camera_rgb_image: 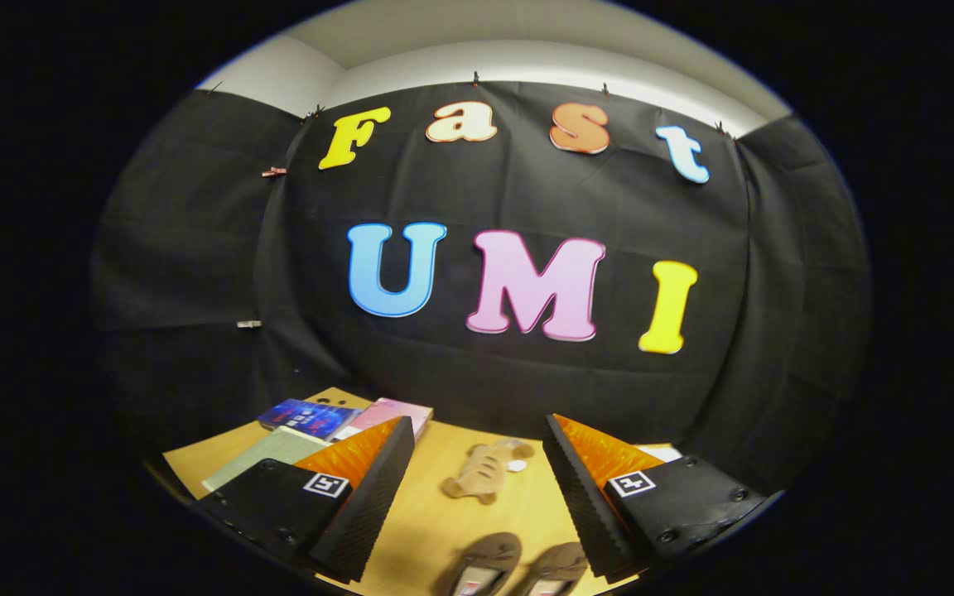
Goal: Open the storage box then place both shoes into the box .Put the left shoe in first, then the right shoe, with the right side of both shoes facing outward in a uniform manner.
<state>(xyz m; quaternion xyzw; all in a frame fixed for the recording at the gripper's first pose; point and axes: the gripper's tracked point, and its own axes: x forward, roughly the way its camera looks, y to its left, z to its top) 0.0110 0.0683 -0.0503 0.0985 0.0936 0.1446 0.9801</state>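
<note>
The gripper (473,488) hovers above the wooden table (436,513) with its fingers spread wide, holding nothing. The two brown shoes (518,567) lie side by side directly below the gap between the fingers (nearer its right finger), their long axes running roughly along the fingers' line. A plush toy (484,470) sits beyond them; books (311,418) lie past the left finger.

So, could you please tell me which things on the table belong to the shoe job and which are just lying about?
For the job: two brown shoes, low between the open gripper fingers.
Lying about: plush toy, blue book, pink book, green book.
</note>
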